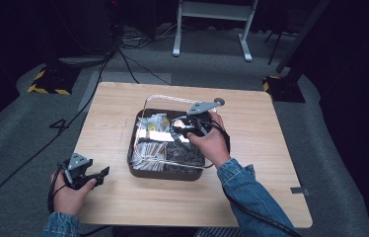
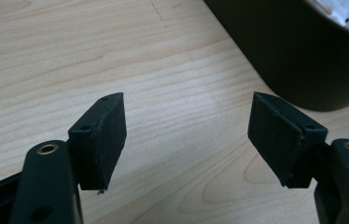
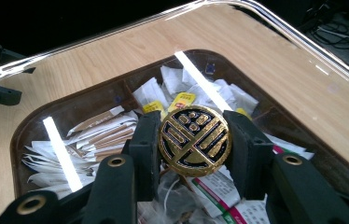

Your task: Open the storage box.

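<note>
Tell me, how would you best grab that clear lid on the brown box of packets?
By its round gold-and-black knob, squeezed across its rim from two opposite sides, coming in from above. The clear lid is flat and smooth, so the raised knob looks like the only easy purchase. The right hand-held gripper already has a jaw against each side of it, over the brown box.

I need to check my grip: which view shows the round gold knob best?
The right gripper view: the round gold knob sits large between the right gripper's jaws. The high view has the spot hidden by the hand.
</note>
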